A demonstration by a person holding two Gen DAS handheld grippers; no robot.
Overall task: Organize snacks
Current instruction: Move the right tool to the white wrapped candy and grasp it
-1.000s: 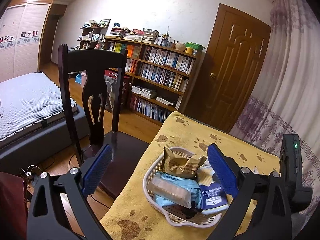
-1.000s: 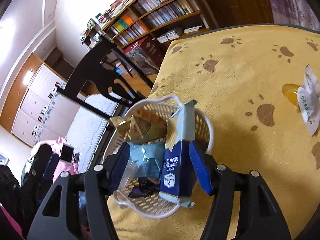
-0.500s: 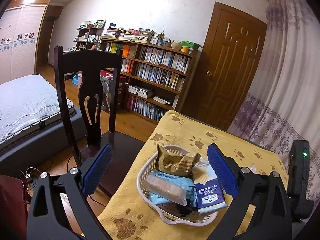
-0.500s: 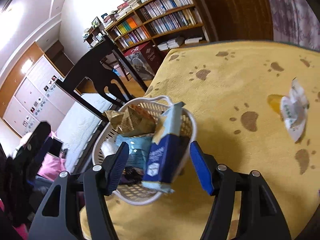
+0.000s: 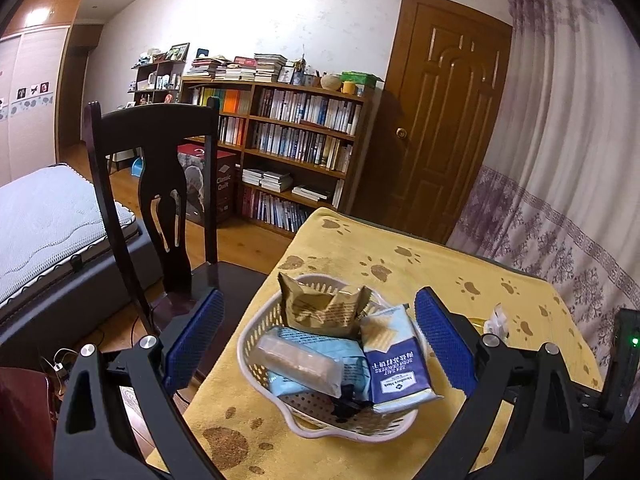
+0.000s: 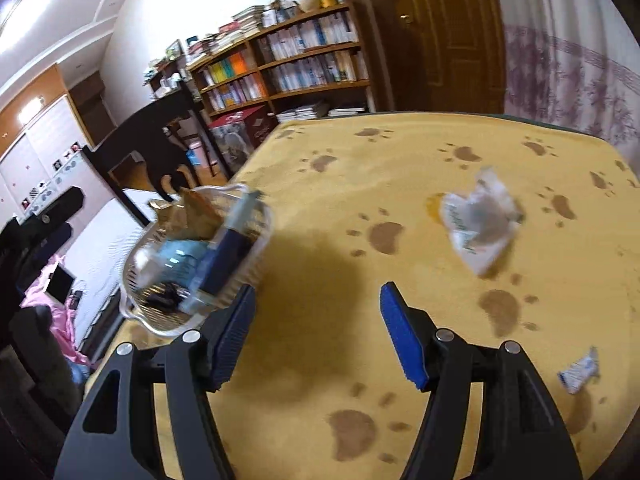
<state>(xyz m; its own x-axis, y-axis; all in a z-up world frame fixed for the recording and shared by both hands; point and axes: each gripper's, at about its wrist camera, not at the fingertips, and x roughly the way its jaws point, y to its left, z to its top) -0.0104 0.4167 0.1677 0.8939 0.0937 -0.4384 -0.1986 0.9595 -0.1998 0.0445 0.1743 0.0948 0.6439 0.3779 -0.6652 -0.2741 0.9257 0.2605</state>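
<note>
Fingers of the left gripper (image 5: 318, 336) stand wide apart, blue pads either side of the white basket (image 5: 256, 334) but above it, gripping nothing. Right gripper (image 6: 318, 332) likewise spread wide and empty, over bare yellow paw-print cloth (image 6: 360, 168).

Basket sits at the cloth's corner nearest the dark wooden chair (image 5: 154, 184). Contents:
- navy-and-pale cracker packet (image 5: 394, 364), long axis running from the basket's near rim toward its far side, leaning on the right wall; pale-blue end away from the left camera. White print reads upside down; "Member's Mark" and "soda crackers" legible, remainder too small.
- clear-wrapped biscuit bar (image 5: 298, 362), long axis diagonal, lying on a light-blue pouch (image 5: 348, 360).
- crumpled brown-gold bag (image 5: 320, 308) at the far side, upright.
- small dark item (image 5: 348, 404) at the near rim, type unclear.

On the cloth outside the basket, right wrist view: a crumpled white wrapper (image 6: 478, 220) with green print, blurred and unreadable, possibly beside an orange piece; a small white-blue sachet (image 6: 578, 370) just right of the right finger.

Box by the bookshelf (image 5: 296, 148) reads "Classic Quilt".
</note>
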